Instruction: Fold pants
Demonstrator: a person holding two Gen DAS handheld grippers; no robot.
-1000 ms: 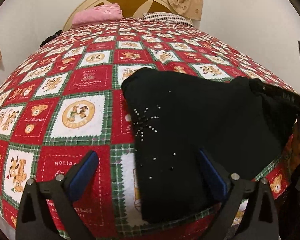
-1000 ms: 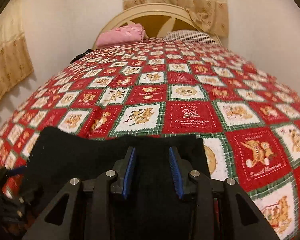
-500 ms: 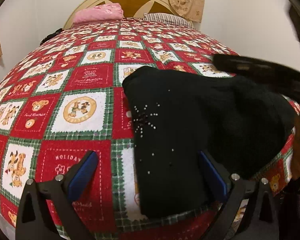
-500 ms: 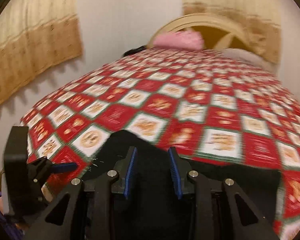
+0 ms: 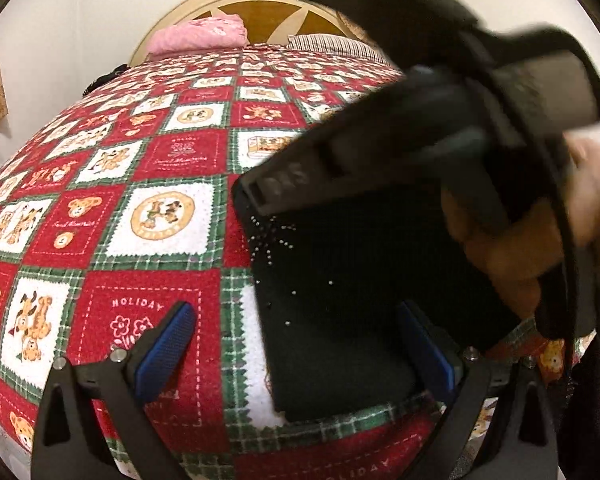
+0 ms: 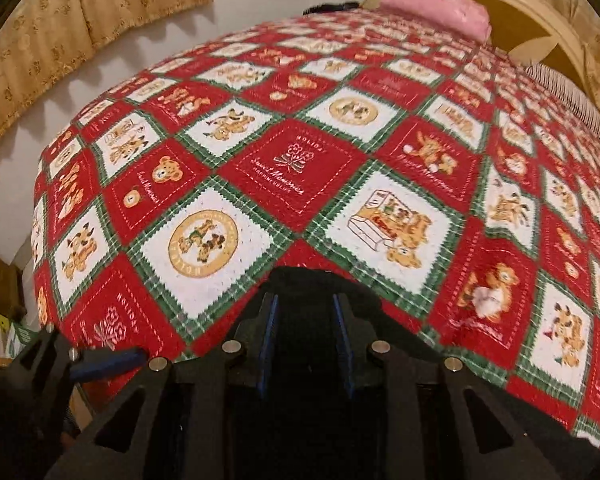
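While the right gripper (image 6: 305, 334) closes around black pants (image 5: 340, 300), the left gripper (image 5: 296, 352) gapes above "HOLIDAY" quilt (image 5: 140, 248).

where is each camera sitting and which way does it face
Left wrist: sits on the left gripper, aimed down across the quilt toward the headboard; shows its own wide-apart fingers, the black pants, the right gripper and the hand holding it.
Right wrist: sits on the right gripper, tilted down over the quilt; its fingers are closing, dark cloth between them.
Shared: quilt, pink pillow, headboard, and the left gripper at the right view's lower left.
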